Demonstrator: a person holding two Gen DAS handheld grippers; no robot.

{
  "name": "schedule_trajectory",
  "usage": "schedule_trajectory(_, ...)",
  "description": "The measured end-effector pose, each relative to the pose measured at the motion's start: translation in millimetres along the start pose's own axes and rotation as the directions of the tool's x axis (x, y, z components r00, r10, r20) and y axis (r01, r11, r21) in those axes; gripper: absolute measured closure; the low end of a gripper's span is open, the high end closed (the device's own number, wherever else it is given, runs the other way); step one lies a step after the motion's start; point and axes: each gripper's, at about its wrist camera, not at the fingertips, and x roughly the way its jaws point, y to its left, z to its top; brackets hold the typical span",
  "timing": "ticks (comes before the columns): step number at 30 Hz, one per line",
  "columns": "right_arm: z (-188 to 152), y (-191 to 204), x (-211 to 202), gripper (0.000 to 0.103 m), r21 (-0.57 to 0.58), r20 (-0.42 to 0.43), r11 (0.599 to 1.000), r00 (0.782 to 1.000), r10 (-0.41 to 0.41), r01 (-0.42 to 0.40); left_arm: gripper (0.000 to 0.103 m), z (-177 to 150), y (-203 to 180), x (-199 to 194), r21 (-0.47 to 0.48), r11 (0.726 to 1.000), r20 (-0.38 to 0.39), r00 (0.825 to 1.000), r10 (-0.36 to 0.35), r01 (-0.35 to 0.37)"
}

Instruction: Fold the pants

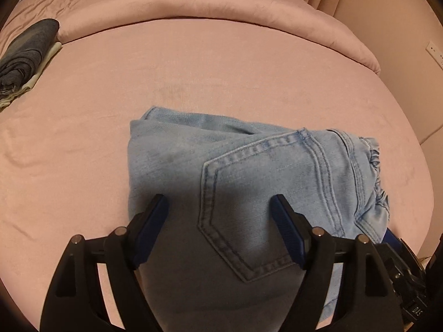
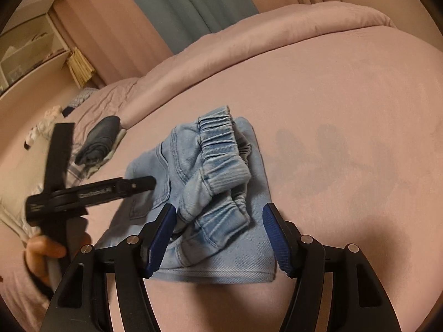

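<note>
Two grippers hover over the pants (image 1: 249, 171), a compact light-blue bundle near mid-bed (image 1: 221, 69). Left gripper (image 1: 218, 202) gapes above the pocket, gripping nothing; right gripper (image 2: 220, 210) likewise parted, empty, straddling the elastic waistband (image 2: 218, 138), probably to tidy it.

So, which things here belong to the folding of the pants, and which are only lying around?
Belong to the job:
- light blue jeans, folded into a bundle on the bed
- left gripper, open above the jeans
- right gripper, open at the elastic waistband

Only lying around:
- dark folded clothes near the rolled pink duvet
- shelf by the wall
</note>
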Motion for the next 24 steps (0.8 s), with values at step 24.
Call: schedule_trajectory(24,5,-28,-13,0.027,0.112,0.023,0.988,0.995,0.100,-0.102,0.024,-27,54,-51,-0.259,0.960,0.070,0.993,-0.093,0.108)
